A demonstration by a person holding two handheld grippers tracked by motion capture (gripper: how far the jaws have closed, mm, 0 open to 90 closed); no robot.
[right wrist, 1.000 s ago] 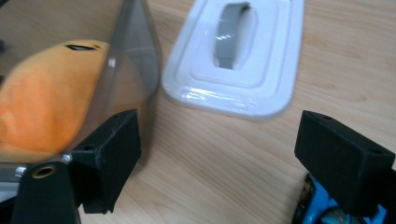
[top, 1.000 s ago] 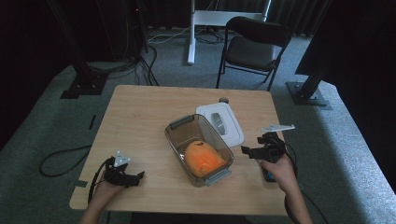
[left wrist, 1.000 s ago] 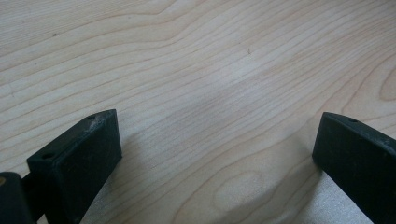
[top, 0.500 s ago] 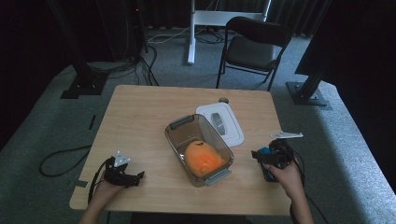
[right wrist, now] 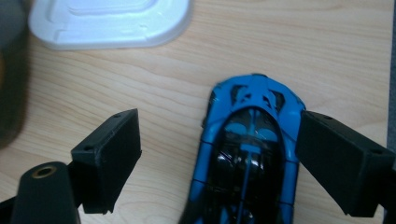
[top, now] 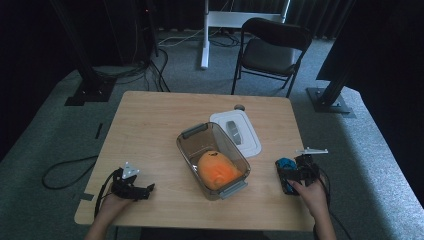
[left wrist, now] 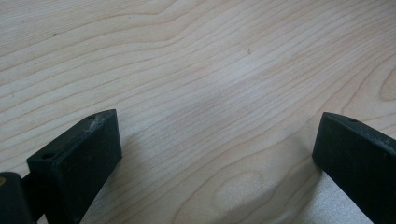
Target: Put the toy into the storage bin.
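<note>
A blue toy car (right wrist: 247,154) lies on the wooden table (top: 150,125) near its right edge, and from above the car (top: 285,165) sits under my right hand. My right gripper (right wrist: 219,140) is open and straddles the car: the right jaw is against its side, the left jaw stands well apart. At the near left, my left gripper (top: 145,191) rests low on the table. In its own view, the left gripper (left wrist: 215,135) is open over bare wood with nothing between the jaws.
A clear plastic container (top: 186,145) holding an orange soft object (top: 216,167) stands mid-table. Its white lid (top: 247,142) lies flat just behind it, also seen as the lid (right wrist: 107,23) ahead of the car. A chair (top: 270,50) stands beyond the table.
My right gripper has come down and toward the near edge, from beside the container onto the blue car. The left gripper has stayed put.
</note>
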